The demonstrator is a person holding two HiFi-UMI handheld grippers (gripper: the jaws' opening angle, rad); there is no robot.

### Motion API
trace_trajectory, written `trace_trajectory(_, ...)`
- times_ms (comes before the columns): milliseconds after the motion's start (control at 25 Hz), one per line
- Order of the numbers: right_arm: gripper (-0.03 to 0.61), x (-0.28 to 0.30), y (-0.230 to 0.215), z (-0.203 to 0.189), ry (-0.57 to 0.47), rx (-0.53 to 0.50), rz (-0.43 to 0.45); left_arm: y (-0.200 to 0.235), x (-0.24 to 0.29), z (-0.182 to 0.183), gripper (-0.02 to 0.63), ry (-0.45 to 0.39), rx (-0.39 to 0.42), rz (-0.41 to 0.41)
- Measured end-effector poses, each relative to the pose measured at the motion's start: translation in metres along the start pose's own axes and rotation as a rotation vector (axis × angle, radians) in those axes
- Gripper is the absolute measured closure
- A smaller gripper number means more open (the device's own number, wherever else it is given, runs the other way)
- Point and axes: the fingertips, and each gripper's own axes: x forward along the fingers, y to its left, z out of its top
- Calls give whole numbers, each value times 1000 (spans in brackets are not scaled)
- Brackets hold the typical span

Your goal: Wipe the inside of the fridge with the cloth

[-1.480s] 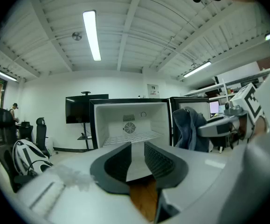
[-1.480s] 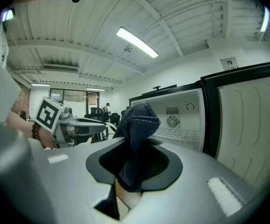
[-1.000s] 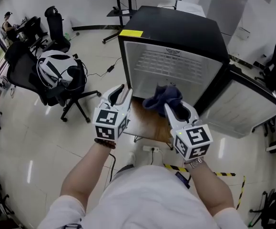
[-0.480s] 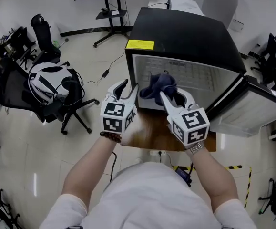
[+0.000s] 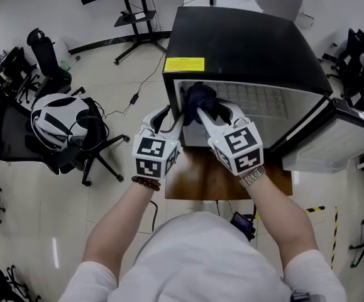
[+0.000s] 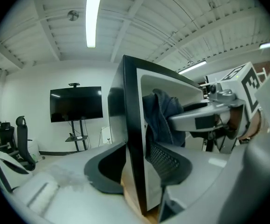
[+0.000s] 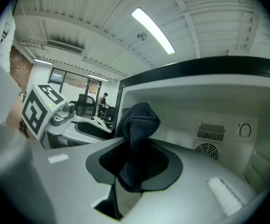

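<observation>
My right claw (image 7: 134, 164) pinches the dark blue cloth (image 7: 137, 120) just inside the black mini fridge's (image 5: 244, 43) white mouth. My left claw (image 6: 139, 167), jaws just widened, straddles its side wall ungripped. Wooden table (image 5: 210, 180) beneath, glossy pale floor (image 5: 68, 219).

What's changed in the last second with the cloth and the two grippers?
The right gripper carried the cloth forward into the fridge, toward its left wall. The left gripper moved to that wall's front edge, which now stands between its jaws; they have just been opening. Unchanged: cloth clamped, door open.
</observation>
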Motion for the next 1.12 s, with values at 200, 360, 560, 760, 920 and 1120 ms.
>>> trace_trajectory(200,491,18,10,8,-28,-45,35,0,2,-2,460,7,14,-26)
trace_trajectory(360,491,27,10,12,-50,-54,37,1,3,-1,460,9,24,-37)
trace_trajectory(560,491,36,3,11,-66,-36,17,0,2,1,460,6,21,-41)
trace_trajectory(760,491,44,-8,9,-71,-12,-17,0,3,0,460,14,32,-43)
trace_trajectory(920,491,54,-18,6,-67,0,-43,-1,3,2,460,10,29,-47)
trace_trajectory(1120,491,67,-31,4,-54,9,-68,0,3,0,460,15,37,-51)
